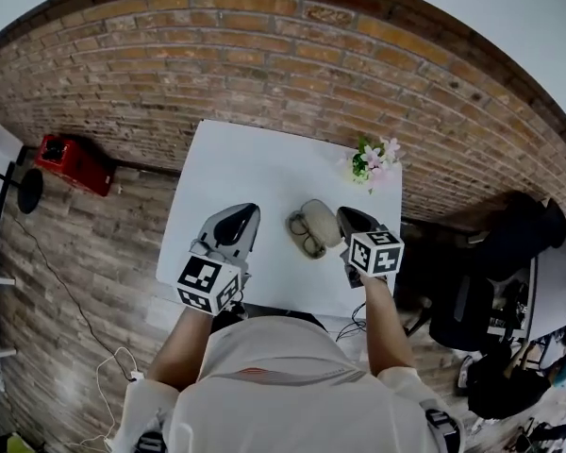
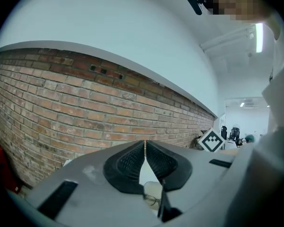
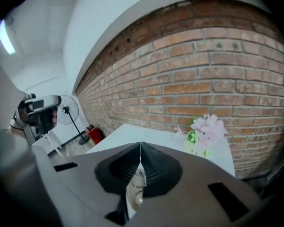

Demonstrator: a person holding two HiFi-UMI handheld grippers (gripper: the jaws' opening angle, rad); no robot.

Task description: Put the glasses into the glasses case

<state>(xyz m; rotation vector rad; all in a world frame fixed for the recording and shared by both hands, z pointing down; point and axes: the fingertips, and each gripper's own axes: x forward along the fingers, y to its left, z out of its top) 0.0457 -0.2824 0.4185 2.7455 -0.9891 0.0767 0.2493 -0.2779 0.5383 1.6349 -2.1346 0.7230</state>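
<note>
The pair of glasses (image 1: pixel 307 236) lies on the white table (image 1: pixel 236 163), touching the left side of the pale glasses case (image 1: pixel 323 220), between the two grippers. The left gripper (image 2: pixel 145 144) and the right gripper (image 3: pixel 140 149) each have their jaws closed tip to tip on nothing. The picking one should open before descending and take the frame by the bridge or a temple, never a lens. Whether the case lies open is hard to tell. Count: one pair of glasses, one case, two grippers, one bunch of pink flowers (image 1: pixel 373 163).
</note>
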